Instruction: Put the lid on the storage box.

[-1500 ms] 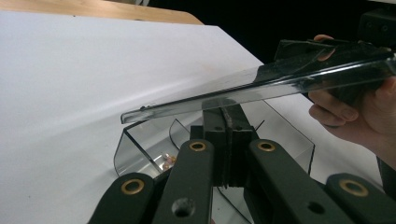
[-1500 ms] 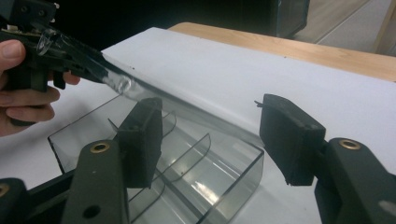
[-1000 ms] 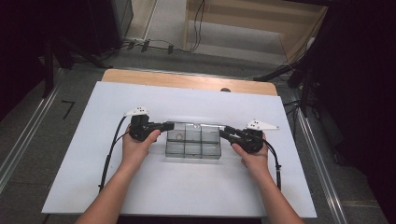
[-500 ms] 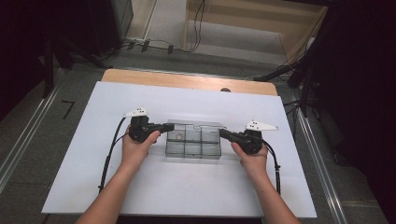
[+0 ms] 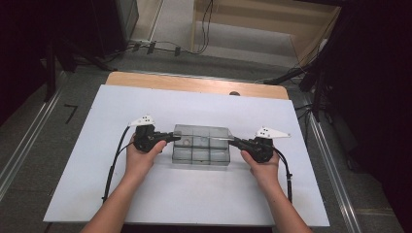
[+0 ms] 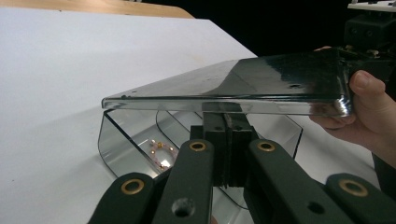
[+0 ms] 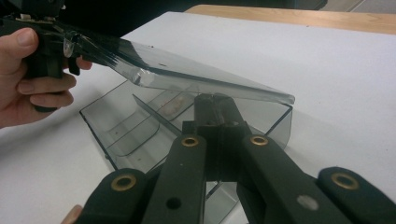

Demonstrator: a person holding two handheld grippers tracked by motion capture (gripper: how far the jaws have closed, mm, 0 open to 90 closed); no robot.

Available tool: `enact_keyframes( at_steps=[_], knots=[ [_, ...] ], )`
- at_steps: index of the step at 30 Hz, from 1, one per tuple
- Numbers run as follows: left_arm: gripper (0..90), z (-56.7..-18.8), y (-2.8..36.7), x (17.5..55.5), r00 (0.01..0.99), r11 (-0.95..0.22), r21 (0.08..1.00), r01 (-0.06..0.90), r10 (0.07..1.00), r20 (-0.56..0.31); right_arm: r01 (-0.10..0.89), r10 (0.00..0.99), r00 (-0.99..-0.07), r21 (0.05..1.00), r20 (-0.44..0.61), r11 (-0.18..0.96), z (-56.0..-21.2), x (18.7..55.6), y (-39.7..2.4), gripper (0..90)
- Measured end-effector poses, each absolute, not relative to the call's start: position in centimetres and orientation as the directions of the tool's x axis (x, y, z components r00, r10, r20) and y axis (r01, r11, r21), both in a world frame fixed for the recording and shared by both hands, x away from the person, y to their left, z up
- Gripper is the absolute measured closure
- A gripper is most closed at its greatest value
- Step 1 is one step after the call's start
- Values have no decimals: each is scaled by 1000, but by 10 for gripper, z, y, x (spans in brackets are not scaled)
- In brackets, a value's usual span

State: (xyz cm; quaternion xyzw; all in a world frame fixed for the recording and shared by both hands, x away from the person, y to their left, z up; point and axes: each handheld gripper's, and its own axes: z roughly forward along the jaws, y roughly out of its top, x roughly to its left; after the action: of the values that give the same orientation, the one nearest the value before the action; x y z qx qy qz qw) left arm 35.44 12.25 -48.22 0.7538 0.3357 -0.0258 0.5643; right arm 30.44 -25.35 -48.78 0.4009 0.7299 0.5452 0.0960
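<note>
High view, middle of frame: clear lid point(image 5: 201, 132) held above compartment box point(image 5: 200, 156) on white table point(image 5: 97, 194). Left gripper point(image 5: 171, 137) clamped shut on lid's left edge, right gripper point(image 5: 232, 141) just closed onto right edge. Probably lid being lifted off; next, raising evenly, keeping level, setting aside clear of box.

Bright, even overhead light on the table point(image 5: 121, 194); surroundings dark, close-ups soft.
</note>
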Motion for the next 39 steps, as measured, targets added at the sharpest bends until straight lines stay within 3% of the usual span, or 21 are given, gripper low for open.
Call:
enact_keyframes(
  at_steps=[39],
  knots=[
    [900,-486,132,320,800,-151,863,483,476,-365,463,672,-679,883,295,79,-500,279,-257,876]
  ],
)
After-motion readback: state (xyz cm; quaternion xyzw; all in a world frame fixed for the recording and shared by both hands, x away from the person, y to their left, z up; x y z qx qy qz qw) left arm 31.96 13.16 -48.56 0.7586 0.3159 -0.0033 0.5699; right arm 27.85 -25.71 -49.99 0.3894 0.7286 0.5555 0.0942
